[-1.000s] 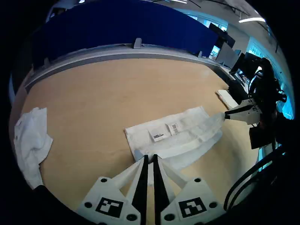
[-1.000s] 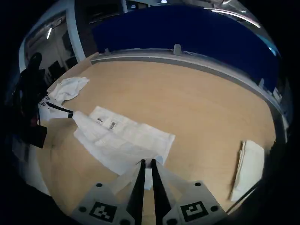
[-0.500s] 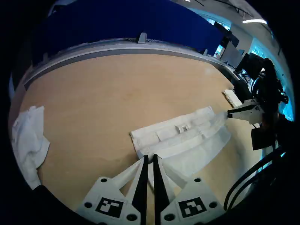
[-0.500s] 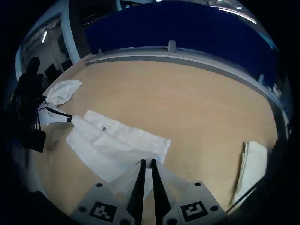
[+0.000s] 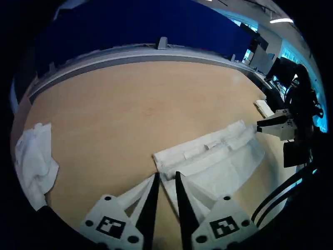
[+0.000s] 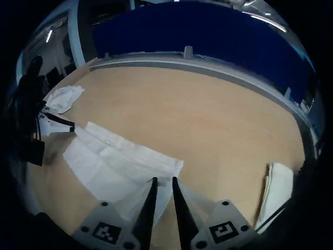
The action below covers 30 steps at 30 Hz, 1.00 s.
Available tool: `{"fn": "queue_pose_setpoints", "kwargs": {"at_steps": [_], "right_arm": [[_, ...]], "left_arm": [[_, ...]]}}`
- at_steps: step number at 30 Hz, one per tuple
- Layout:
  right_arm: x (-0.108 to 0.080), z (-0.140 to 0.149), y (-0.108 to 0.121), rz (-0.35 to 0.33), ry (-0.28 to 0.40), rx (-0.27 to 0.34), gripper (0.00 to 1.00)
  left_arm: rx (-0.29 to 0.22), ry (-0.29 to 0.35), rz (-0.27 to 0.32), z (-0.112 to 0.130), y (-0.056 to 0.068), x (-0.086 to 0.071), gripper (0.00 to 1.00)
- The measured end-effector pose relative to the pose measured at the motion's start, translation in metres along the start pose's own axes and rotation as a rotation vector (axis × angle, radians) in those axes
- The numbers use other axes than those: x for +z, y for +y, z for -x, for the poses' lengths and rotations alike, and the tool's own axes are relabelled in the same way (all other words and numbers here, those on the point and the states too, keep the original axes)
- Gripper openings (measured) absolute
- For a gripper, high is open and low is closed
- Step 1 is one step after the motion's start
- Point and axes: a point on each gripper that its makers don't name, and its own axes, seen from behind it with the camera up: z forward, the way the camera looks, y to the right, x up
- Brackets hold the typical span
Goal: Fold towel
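Pale wooden worktop (image 5: 125, 104), backed by a dark blue partition (image 5: 137, 25). In the middle, a white towel (image 5: 212, 160), laid flat in a long band and partly doubled over along its length.

At the bottom of the left gripper view, the left hand-held gripper (image 5: 166, 177): fingers parted by a narrow gap, tips right at the towel's near corner, cloth just beside one finger, nothing clamped. Farther off, at the towel's opposite end, the right hand-held gripper (image 5: 259, 128), tips right at that corner.

In the right gripper view, looking along that hand-held gripper's own fingers: likewise slightly parted, white towel cloth showing in the gap and spreading away to the left, not visibly pinched.

Well apart from the towel, a crumpled white cloth (image 5: 35, 162) near the worktop's edge on one side. By the edge on the other side, a neatly folded white stack (image 6: 279, 187).
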Motion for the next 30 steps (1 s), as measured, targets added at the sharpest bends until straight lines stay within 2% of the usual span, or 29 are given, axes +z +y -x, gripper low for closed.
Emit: {"fn": "queue_pose_setpoints", "kwargs": {"at_steps": [1, 2, 6, 10, 16, 24, 30], "right_arm": [[0.000, -0.001, 0.001, 0.007, 0.006, -0.005, 0.51], [0.000, -0.002, 0.002, 0.013, 0.012, -0.010, 0.58], [-0.001, -0.005, 0.004, 0.029, 0.024, -0.030, 0.73], [-0.001, -0.004, 0.007, 0.041, 0.028, -0.045, 0.83], [-0.001, -0.008, 0.010, 0.057, 0.050, -0.031, 1.00], [-0.006, -0.010, 0.010, 0.059, 0.059, -0.017, 1.00], [-0.013, -0.006, 0.007, 0.054, 0.057, -0.021, 1.00]], "left_arm": [[0.001, 0.001, -0.005, -0.001, -0.001, -0.001, 0.40], [0.002, 0.002, -0.010, -0.002, -0.003, -0.001, 0.50], [0.012, 0.005, -0.028, -0.002, -0.008, -0.003, 0.72], [0.024, 0.011, -0.037, -0.002, -0.011, -0.006, 0.81], [0.019, 0.021, -0.055, -0.005, -0.016, -0.007, 0.93], [0.011, 0.029, -0.052, -0.006, -0.014, -0.008, 0.94], [0.015, 0.033, -0.056, -0.003, -0.012, -0.016, 0.94]]}}
